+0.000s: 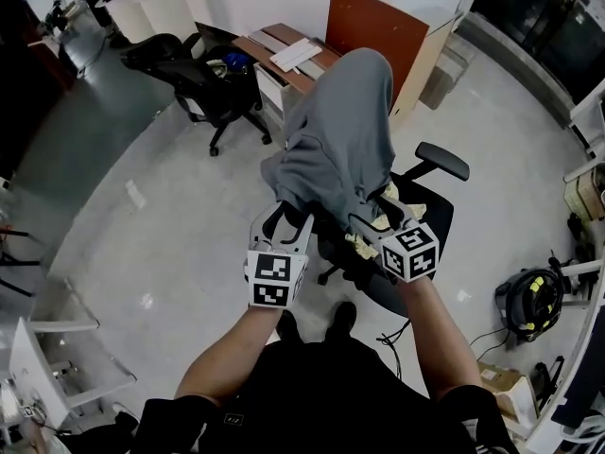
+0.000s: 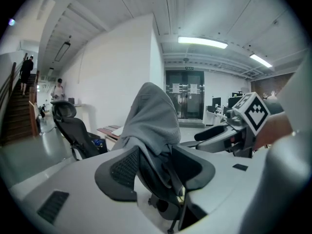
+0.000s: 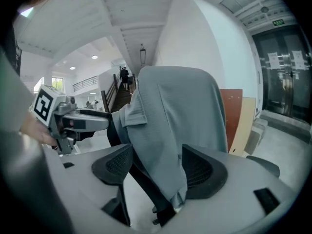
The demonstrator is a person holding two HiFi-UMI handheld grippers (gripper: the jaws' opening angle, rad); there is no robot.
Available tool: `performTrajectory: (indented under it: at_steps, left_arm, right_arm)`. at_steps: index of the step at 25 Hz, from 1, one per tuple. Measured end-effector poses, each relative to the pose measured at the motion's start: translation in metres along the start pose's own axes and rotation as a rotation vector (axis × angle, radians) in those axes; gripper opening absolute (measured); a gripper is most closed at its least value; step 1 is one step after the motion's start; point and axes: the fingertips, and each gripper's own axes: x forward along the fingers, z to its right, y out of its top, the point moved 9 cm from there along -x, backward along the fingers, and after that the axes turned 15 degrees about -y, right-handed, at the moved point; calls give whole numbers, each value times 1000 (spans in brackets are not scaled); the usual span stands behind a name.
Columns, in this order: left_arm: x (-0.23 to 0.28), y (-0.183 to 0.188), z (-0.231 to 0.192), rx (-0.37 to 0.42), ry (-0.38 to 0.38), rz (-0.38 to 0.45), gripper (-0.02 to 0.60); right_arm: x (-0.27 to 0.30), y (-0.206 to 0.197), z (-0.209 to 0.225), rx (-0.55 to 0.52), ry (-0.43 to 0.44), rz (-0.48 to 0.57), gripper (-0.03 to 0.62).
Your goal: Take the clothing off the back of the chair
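The left gripper (image 2: 155,167) and the right gripper (image 3: 156,172) both have their jaws apart, and the lower edge of the grey garment (image 1: 340,130) hangs between them, not clamped. The garment lies draped over the back of the black office chair (image 1: 442,162), just ahead of both grippers.

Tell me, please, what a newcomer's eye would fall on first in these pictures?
The grey garment draped over the back of the black office chair, mid-frame in the head view, stands out first. Just below it, the left gripper and right gripper, each bearing a marker cube, reach in with fingers apart around its lower hem.
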Motion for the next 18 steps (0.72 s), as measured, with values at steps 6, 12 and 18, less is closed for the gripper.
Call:
performTrajectory:
  at_steps: [6, 12, 18]
  left_arm:
    - [6, -1, -5, 70, 91, 1, 121]
    - [21, 4, -18, 71, 72, -10, 175]
    - [21, 16, -6, 63, -55, -11, 221]
  right_arm:
    - [56, 12, -1, -77, 73, -36, 337]
    - [80, 14, -7, -93, 53, -10, 183]
    - [49, 32, -11, -89, 69, 85, 18]
